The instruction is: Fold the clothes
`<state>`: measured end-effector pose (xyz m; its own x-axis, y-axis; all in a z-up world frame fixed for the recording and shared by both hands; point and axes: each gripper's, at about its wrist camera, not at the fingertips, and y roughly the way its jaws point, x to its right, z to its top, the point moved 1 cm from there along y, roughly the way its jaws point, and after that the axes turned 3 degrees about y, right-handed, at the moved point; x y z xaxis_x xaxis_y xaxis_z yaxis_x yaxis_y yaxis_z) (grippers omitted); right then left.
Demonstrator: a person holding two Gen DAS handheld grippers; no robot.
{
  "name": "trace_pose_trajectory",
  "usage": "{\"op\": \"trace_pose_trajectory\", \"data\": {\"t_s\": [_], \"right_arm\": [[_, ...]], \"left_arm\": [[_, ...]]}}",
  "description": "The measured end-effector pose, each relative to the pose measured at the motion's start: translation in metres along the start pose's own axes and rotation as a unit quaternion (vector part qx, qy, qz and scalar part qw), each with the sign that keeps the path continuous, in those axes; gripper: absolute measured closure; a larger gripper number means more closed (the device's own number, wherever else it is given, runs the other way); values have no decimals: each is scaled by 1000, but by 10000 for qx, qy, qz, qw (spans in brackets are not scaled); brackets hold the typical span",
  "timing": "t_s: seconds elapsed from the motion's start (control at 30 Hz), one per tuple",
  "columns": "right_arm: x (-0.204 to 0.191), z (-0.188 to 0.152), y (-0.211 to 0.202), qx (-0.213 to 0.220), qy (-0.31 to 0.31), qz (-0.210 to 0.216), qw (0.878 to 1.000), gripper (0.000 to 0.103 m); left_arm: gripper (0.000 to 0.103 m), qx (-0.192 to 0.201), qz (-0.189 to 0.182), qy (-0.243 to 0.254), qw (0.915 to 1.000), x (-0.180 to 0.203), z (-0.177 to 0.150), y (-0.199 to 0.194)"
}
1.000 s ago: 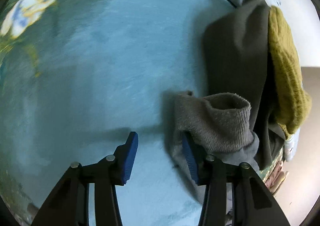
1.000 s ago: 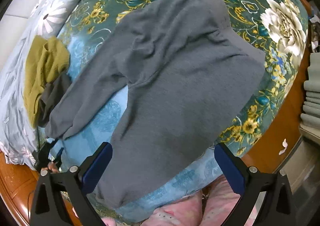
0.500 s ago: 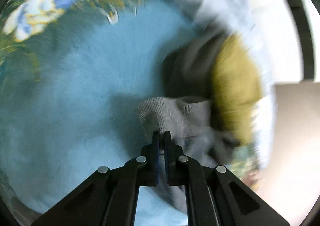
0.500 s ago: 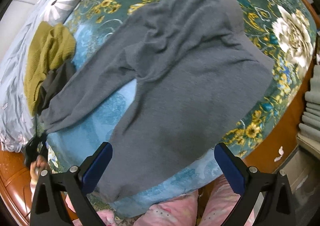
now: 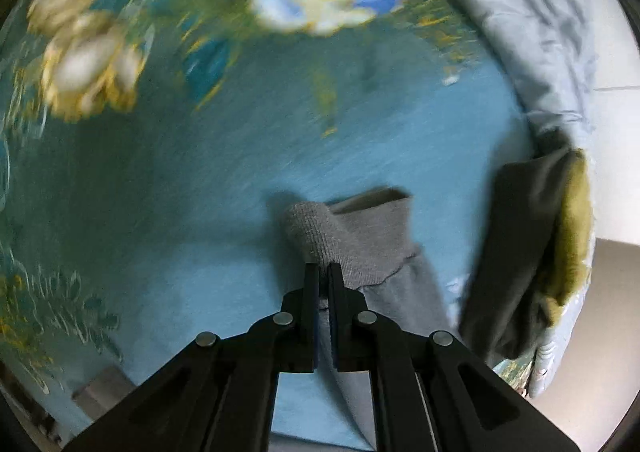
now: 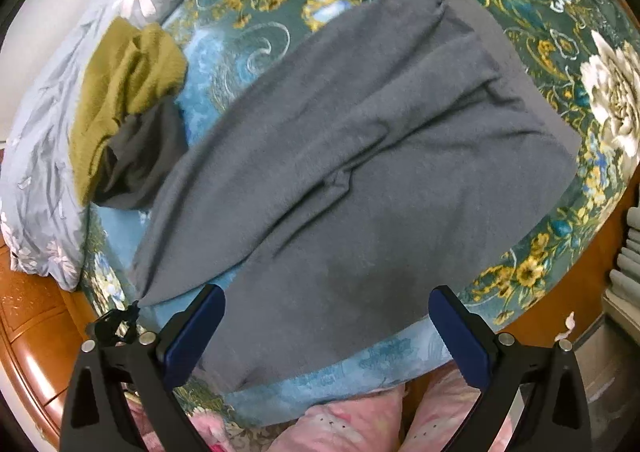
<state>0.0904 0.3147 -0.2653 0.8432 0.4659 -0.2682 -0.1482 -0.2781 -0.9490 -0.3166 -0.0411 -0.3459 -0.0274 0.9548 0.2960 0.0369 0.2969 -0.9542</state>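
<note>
Left gripper [image 5: 323, 266] has its jaws pinched nearly together on the ribbed cuff [image 5: 320, 228] of the grey trousers [image 6: 352, 172]; the cuff fabric bunches right at the tips and lifts off the bedspread [image 5: 200, 180]. The rest of that leg trails down to the right of the gripper. The left wrist view is motion-blurred, the flower pattern smeared.

Right gripper [image 6: 326, 316] has its jaws spread wide, blue pads [image 6: 196, 332] apart, nothing between them; it hovers above the near end of the other trouser leg without touching.

The trousers lie spread on the floral bedspread, waist toward the far right, two legs running toward the near left. The left leg is pulled in alongside the other, their inner edges close with a crease between them. The left gripper shows small and dark at that leg's end in the right wrist view [image 6: 116, 324].

Olive sweater [image 6: 124, 92] is crumpled on top of a dark grey garment [image 6: 148, 164], beside the trouser leg, against a pale flowered quilt [image 6: 36, 172]. Wooden bed frame [image 6: 28, 316] is at the near left. Pink fabric [image 6: 348, 424] sits below the bed edge.
</note>
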Motion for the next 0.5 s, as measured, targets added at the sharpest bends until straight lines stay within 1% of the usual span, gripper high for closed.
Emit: {"op": "trace_pose_trajectory", "data": {"t_s": [0.07,0.1,0.13,0.2,0.23,0.27,0.37,0.43,0.5], "right_arm": [[5,2,-3,59,122,60,9999,0],[9,2,-4,79,189,102,9997,0],[12,2,-4,86,248,149,9995,0],[19,1,-4,85,350,231,9991,0],[23,0,-5,103,400,254,9988,0],[25,0,-4,126,436,262,9986,0],[36,0,-6,212,607,339,9974,0],[42,1,-6,232,744,410,9961,0],[48,2,-5,229,886,478,9947,0]], "left_arm": [[103,417,-131,-88,9990,12,12,-19],[103,643,-100,-183,9977,13,17,-29],[103,760,-55,-263,9967,10,21,-35],[103,697,112,-365,9968,-2,27,-36],[103,582,230,-384,9973,-5,27,-35],[103,510,240,-410,9976,-9,24,-37],[103,436,26,-435,9981,-16,5,-47],[103,235,-123,-448,9986,-20,-10,-48],[103,59,-205,-510,9985,-36,-25,-59]]}}
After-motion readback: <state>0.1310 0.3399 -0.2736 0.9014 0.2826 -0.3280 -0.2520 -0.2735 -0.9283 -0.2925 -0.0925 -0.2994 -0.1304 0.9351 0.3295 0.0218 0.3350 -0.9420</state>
